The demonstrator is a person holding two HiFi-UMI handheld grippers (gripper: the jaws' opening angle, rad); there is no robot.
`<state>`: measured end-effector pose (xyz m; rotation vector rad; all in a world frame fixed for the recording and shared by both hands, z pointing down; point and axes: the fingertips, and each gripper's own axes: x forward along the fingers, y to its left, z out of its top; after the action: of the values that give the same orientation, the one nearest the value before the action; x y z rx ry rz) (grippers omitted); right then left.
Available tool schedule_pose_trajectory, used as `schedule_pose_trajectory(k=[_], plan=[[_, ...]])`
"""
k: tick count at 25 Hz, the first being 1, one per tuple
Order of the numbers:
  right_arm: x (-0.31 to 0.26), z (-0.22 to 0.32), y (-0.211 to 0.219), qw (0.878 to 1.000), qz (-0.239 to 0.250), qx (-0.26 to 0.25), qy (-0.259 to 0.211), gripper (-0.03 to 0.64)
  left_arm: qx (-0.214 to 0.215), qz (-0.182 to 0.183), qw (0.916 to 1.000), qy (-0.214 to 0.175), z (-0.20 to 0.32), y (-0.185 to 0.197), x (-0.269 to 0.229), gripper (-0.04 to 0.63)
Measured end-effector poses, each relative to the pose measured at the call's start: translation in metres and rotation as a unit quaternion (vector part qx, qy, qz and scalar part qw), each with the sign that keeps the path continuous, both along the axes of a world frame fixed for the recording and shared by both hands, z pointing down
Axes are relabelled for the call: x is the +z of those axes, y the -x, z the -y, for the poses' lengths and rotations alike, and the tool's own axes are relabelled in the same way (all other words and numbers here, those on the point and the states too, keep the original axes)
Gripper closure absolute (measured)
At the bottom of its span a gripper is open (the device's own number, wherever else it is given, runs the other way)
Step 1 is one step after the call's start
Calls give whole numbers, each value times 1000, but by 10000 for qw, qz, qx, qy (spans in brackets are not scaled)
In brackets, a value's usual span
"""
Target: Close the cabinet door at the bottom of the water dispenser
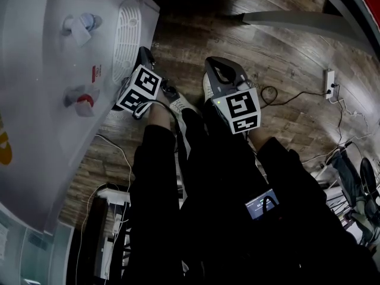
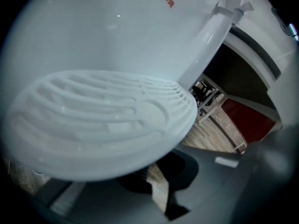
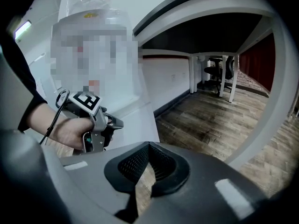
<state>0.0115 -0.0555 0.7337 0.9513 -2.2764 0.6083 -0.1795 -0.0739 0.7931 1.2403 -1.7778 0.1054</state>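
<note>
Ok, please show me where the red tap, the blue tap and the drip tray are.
red tap (image 1: 85, 100): head view, on its red lever.
blue tap (image 1: 88, 21): head view, on its blue lever.
drip tray (image 2: 100, 111): left gripper view, on the middle of its slotted top.

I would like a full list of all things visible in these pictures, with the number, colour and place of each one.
water dispenser: one, white, left of the head view.
taps: two, one blue, one red, on the dispenser's front.
drip tray: one, white, slotted, under the taps.
floor: one, brown wood, everywhere below.
power strip: one, white, on the floor at right, with a dark cable.
screen device: one, dark and lit, by the right leg.
legs: two, in black, centre.
left gripper: one, dark, close to the drip tray, shut, empty.
right gripper: one, grey, over the floor, shut, empty.
</note>
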Motion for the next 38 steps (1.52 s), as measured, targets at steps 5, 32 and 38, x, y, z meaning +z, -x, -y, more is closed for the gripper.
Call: schedule_pose_trajectory(k=[5, 32, 38], plan=[[-3, -5, 5, 10000, 7, -30, 3, 617, 665, 162, 9977, 1, -8, -22, -4, 589], [-285, 48, 22, 9886, 708, 38, -1329, 617, 2730, 1769, 9398, -1046, -31, -107, -315, 589], [-372, 69, 43, 9768, 1083, 15, -1848, 617, 2617, 2475, 9139, -1874, -10, -95, -415, 589]])
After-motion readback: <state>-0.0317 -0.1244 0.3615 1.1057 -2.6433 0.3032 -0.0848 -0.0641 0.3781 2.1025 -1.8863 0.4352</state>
